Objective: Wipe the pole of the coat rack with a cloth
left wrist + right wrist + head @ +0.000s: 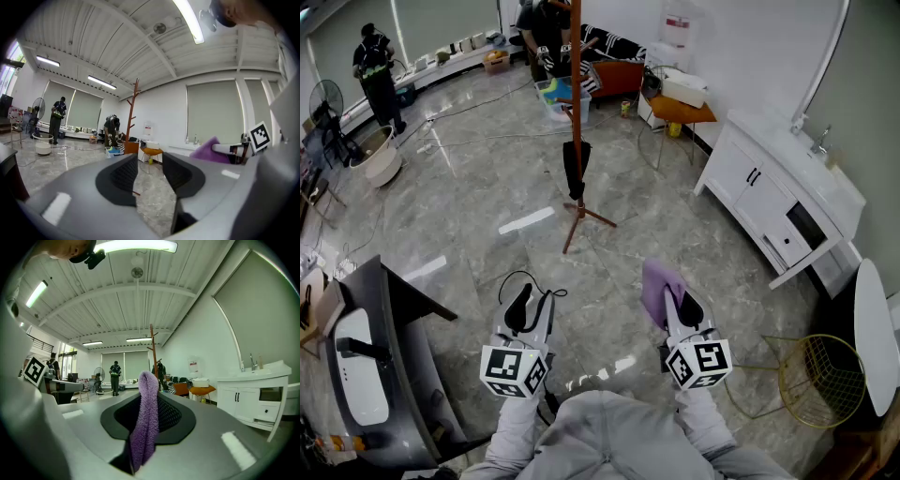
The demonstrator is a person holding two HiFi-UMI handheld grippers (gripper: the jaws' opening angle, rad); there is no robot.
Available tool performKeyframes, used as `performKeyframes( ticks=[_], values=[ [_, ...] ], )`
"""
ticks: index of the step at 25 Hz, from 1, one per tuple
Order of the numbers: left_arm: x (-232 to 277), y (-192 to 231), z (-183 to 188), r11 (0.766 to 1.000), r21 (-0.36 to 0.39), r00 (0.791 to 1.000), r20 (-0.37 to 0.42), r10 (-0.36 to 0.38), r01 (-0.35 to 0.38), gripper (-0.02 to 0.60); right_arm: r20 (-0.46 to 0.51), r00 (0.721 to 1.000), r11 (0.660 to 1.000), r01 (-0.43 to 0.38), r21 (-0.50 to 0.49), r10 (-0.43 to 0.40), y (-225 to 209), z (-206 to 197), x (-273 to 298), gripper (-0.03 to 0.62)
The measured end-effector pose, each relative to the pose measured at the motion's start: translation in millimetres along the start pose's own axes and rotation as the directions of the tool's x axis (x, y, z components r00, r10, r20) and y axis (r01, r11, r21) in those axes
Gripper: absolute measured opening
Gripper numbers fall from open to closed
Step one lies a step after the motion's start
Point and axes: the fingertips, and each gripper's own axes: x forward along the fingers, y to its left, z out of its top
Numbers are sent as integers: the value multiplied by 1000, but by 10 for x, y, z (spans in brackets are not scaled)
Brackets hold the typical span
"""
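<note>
The room is a wide, open hall with a glossy grey marble-pattern floor (487, 187) that throws back the ceiling lights and looks slick underfoot. A white sink cabinet (778, 187) runs along the right of the head view, and a person (375, 66) stands at the upper left.

The coat rack (576, 94) stands at the upper middle of the head view, well apart from both grippers. It is a slim reddish-brown wooden pole on splayed feet, with a dark garment (575, 169) hanging partway down. The pole looks stiff and smooth. On so small a base and so shiny a floor, it would probably rock or slide under a sideways push, so it is best wrapped and stroked along its length, with the bare stretch above the garment the easiest place to begin.

The purple cloth (146, 418) is fluffy, limp and light. It should fold readily around the pole, though a loose flap could snag on the pegs.

The right gripper (673, 302), at the lower right of centre, has its jaws clamped on the cloth, with a flap standing above them. The left gripper (149, 171) has its jaws apart with nothing between them, free to steady the pole.
</note>
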Motion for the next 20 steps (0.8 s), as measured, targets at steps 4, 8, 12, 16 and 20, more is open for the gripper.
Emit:
performKeyframes(
  ticks=[4, 8, 12, 16, 20],
  values=[
    [-14, 7, 4, 1000, 1, 1000, 0, -4, 4, 170, 0, 1000, 1000, 3, 0, -3, 24, -2, -13, 64],
    [-17, 19, 16, 1000, 1, 1000, -1, -10, 10, 170, -1, 1000, 1000, 6, -5, -6, 48, 24, -14, 64],
    [-19, 35, 26, 1000, 3, 1000, 0, -20, 20, 170, -4, 1000, 1000, 13, -11, -13, 65, 18, -25, 64],
    [-24, 81, 15, 1000, 6, 1000, -3, -31, 31, 170, -7, 1000, 1000, 21, -15, -21, 108, 0, -9, 64],
    [-47, 168, 27, 999, 3, 999, -6, -46, 46, 170, 8, 1000, 999, 24, 20, -25, 194, 34, 23, 64]
  ],
)
